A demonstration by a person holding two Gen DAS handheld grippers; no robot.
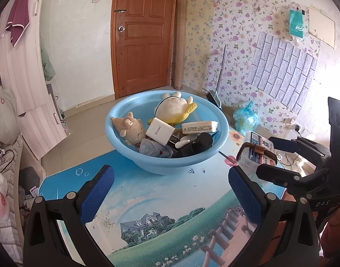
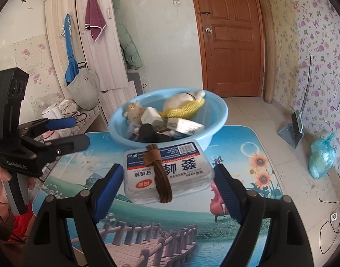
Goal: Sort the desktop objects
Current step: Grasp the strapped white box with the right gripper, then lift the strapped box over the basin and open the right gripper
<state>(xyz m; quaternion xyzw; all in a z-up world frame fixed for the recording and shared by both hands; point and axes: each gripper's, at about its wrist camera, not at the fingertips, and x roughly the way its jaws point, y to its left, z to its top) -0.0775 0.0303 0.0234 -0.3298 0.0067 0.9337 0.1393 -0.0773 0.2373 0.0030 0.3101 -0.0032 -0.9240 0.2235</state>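
Note:
A light blue basin (image 1: 165,166) stands at the far end of the picture-printed table (image 1: 152,200). It holds two plush toys (image 1: 131,128), a white charger (image 1: 160,130), a white bar, a black bottle (image 1: 199,144) and small items. My right gripper (image 2: 167,178) is shut on a clear plastic floss-pick box (image 2: 183,166) with a brown cord coil (image 2: 161,178) on top, held just above the table before the basin (image 2: 212,115). The box also shows in the left wrist view (image 1: 257,149). My left gripper (image 1: 170,184) is open and empty, near the basin's front.
The table (image 2: 247,155) ends at its left and right edges over a tiled floor. A blue plastic bag (image 2: 321,155) and a dustpan (image 2: 292,131) lie on the floor at the right. A wooden door (image 1: 141,33) is behind.

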